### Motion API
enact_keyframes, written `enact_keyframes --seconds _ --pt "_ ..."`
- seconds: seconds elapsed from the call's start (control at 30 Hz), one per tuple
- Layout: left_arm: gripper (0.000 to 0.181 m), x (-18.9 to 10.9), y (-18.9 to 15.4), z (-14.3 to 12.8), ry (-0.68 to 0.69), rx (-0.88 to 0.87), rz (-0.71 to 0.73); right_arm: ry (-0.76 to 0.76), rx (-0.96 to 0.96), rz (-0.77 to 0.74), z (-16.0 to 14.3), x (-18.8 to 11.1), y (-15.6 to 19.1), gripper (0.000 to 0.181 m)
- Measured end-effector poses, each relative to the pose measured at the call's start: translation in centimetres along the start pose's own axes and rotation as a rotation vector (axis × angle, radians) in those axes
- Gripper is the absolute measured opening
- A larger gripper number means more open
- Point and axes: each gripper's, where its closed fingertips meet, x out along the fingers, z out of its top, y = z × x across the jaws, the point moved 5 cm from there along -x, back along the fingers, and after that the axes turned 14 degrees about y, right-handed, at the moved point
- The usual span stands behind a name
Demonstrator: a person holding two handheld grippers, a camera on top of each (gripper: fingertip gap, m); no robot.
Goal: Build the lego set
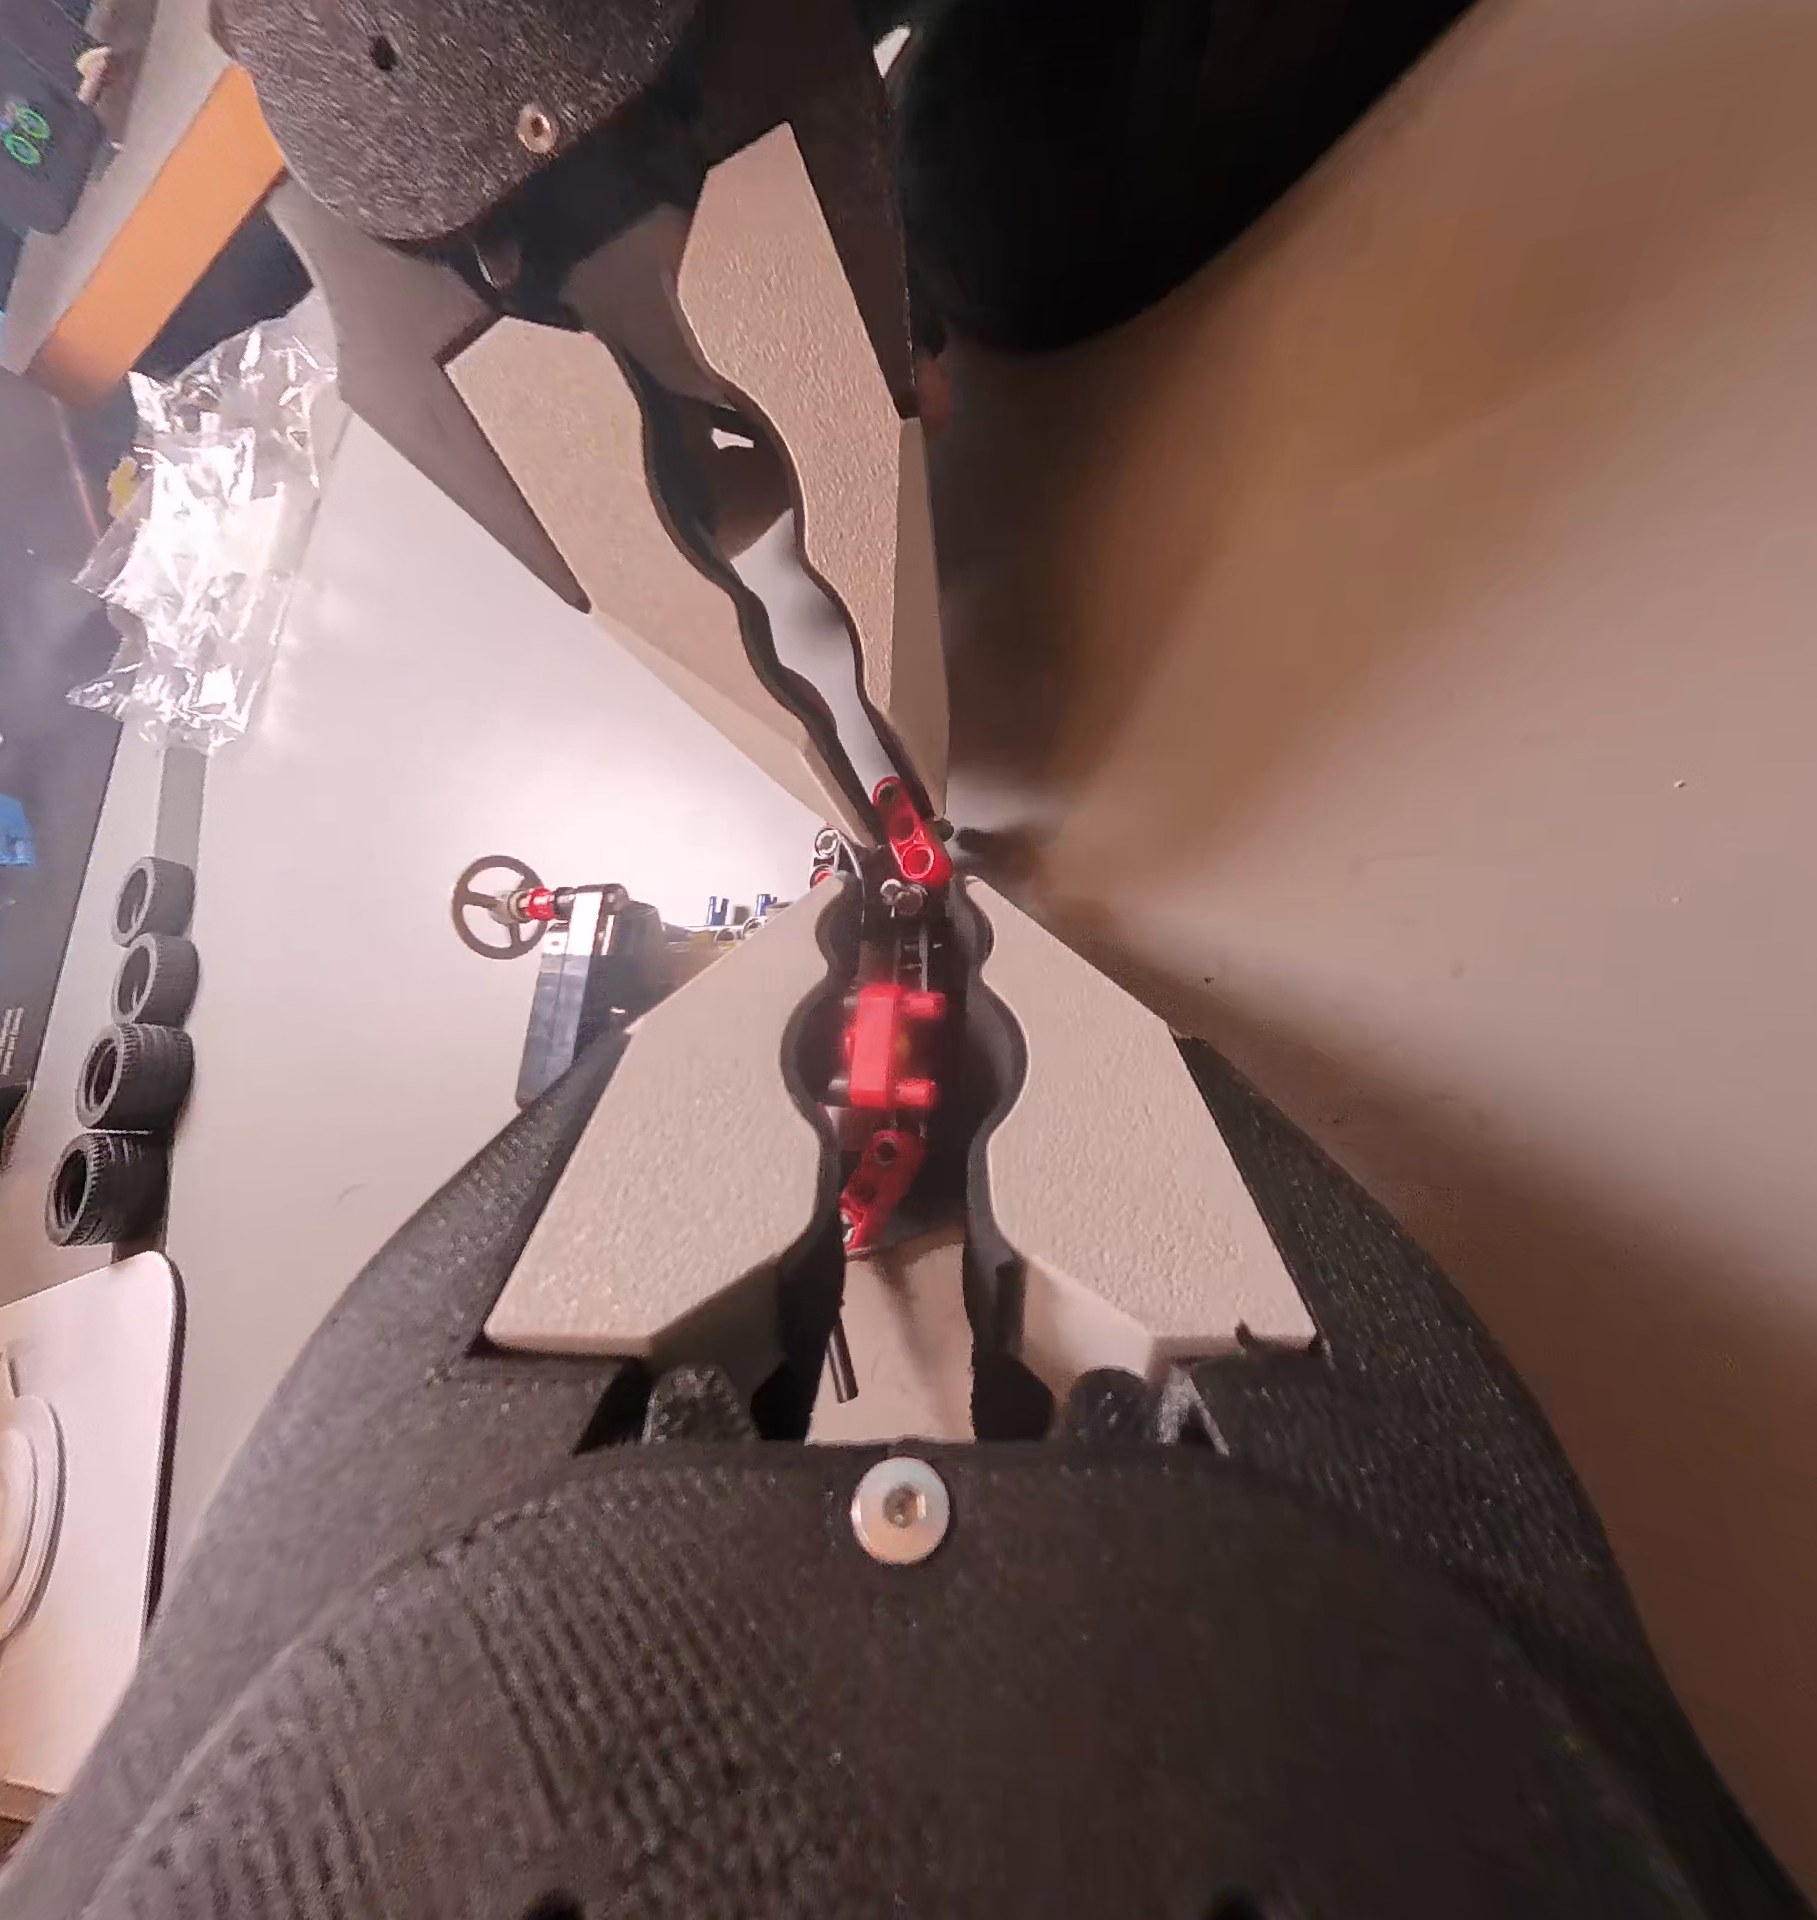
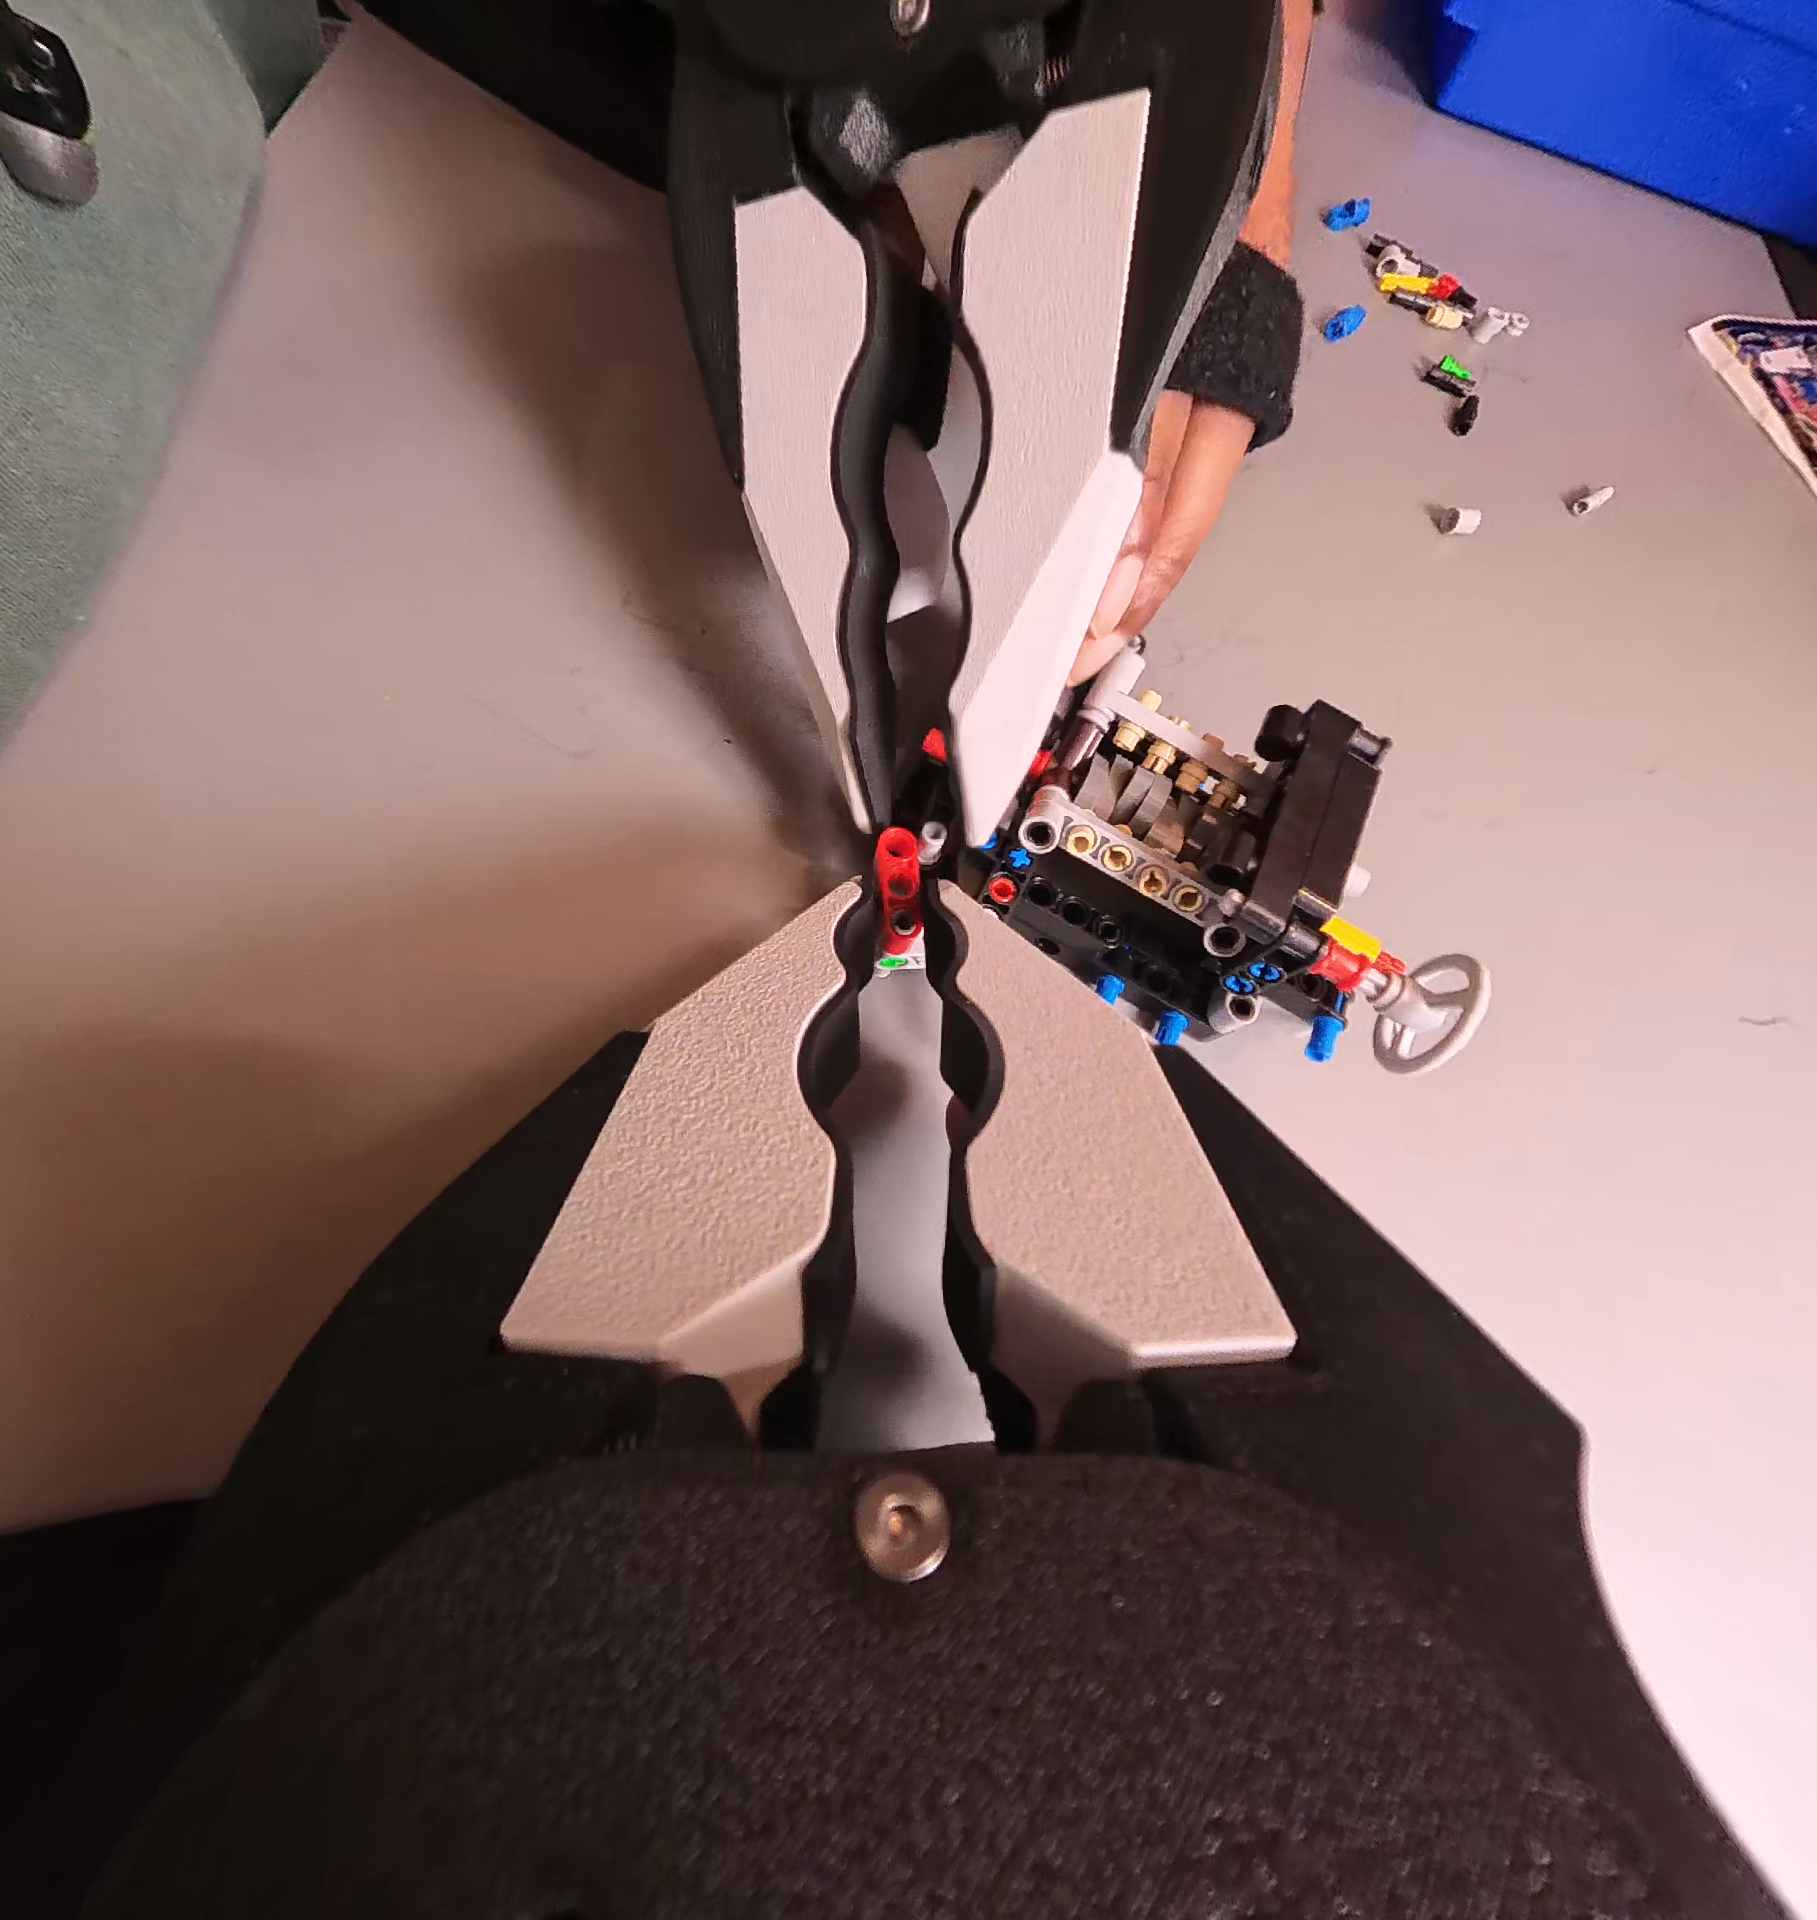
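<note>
Fingers met mid-frame: left gripper (image 1: 899, 894) clamped a red-black subassembly (image 1: 883, 1049), right gripper (image 2: 899, 904) pinched a red beam (image 2: 897, 878). Light, stiff, fiddly; best held by flat sides. Chassis (image 2: 1184, 862) waited on worktop (image 2: 1506, 1247).

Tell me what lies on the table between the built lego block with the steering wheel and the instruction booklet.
In the right wrist view, two small grey pins lie on bare table between the lego block and the booklet.

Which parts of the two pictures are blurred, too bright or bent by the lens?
Left wrist view: the plastic bag glares white, the right half is a blurred tan smear, and the table edge bends. Right wrist view: mostly sharp; the lego model is clear, with a soft shadow at lower left.
</note>
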Motion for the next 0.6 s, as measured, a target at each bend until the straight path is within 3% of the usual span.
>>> enact_keyframes --seconds 0.2,0.6 --pt "0.005 0.12 -0.23 0.15 0.0 0.025 -0.009 0.02 -0.011 -0.005 -0.22 0.08 0.11 0.007" --pt "0.005 -0.14 -0.45 0.27 -0.046 -0.029 -0.055 -0.062 0.044 0.058 -0.19 -0.2 0.09 0.006"
